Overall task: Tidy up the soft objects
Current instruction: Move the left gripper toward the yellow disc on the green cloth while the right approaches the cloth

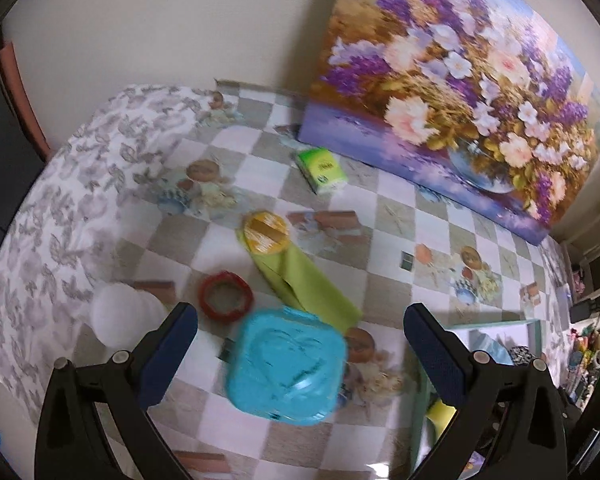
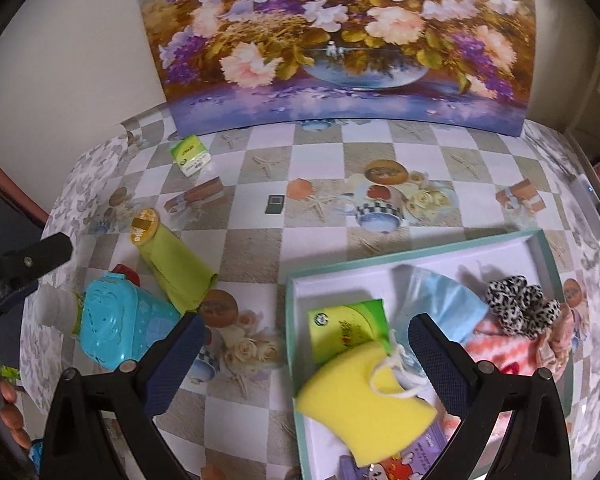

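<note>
The left gripper [image 1: 300,332] is held wide apart above the worktop [image 1: 396,220], nothing clasped between its blue textured pads; one turquoise, rounded-square plastic container [image 1: 286,366] with an embossed lid is seen beneath the gap. Farther left, one white round object [image 1: 120,316] is blurred; beside it lie one red ring of tape [image 1: 225,295], one yellow-topped roll [image 1: 266,232] on a lime-green folded sheet [image 1: 308,280], and one green tissue pack [image 1: 321,169]. The right gripper [image 2: 306,344] is likewise spread wide and empty, over one shallow teal-rimmed white box [image 2: 540,248]. In the box are gathered one yellow sponge [image 2: 364,404], one green packet [image 2: 346,330], one pale blue cloth [image 2: 440,300], one leopard-print scrunchie [image 2: 520,306] and one pink fuzzy fabric [image 2: 496,344].
</note>
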The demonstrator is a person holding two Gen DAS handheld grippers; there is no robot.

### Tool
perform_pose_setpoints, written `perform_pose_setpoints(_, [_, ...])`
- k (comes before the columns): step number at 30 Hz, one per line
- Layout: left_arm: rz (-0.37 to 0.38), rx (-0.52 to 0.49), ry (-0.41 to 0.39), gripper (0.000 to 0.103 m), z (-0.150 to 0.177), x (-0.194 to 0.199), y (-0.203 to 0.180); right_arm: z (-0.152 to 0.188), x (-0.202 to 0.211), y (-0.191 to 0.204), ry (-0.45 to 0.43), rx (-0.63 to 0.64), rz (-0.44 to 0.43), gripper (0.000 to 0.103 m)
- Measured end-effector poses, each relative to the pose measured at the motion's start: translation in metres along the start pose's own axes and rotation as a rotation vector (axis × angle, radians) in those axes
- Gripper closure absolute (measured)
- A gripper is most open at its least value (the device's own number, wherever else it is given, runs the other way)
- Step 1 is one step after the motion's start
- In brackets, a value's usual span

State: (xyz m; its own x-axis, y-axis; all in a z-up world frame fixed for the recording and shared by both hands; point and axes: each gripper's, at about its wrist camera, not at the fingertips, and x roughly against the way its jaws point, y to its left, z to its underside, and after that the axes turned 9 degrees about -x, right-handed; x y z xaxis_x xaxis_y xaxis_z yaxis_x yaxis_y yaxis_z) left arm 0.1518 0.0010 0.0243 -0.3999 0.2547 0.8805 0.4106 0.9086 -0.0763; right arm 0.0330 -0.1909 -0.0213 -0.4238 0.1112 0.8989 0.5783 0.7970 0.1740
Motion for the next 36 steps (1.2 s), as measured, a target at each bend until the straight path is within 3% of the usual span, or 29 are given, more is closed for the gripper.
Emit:
perform_pose_setpoints(12, [0.042,-0.008,0.040,0.000,-0.020,-0.034,0.046,-0.017,-0.027,0.042,-0.001,0.064,-0.088,0.000])
perform_pose_setpoints(17, [0.053,-0.058,0.121,0.000,-0.033,-0.056,0.058,-0.018,-0.049,0.060,0.033,0.091,-0.131,0.000])
perform_pose_setpoints(21, [0.113,-0.045,0.214,0.000,-0.042,-0.073,0.069,-0.019,-0.066,0.073,0.082,0.116,-0.164,0.000])
perform_pose_setpoints(25, [0.086,-0.032,0.253,0.000,-0.052,-0.086,0.075,-0.024,-0.078,0.080,0.124,0.102,-0.226,0.001])
perform_pose_setpoints(30, [0.120,0.024,0.322,0.001,-0.059,-0.108,0.080,-0.036,-0.095,0.089,0.155,0.113,-0.214,0.008])
perform_pose_setpoints(32, [0.099,0.027,0.341,0.001,-0.062,-0.117,0.078,-0.041,-0.105,0.092,0.182,0.121,-0.212,0.016])
perform_pose_setpoints(36, [0.071,0.024,0.357,0.001,-0.068,-0.129,0.072,-0.042,-0.120,0.098,0.226,0.162,-0.197,0.023])
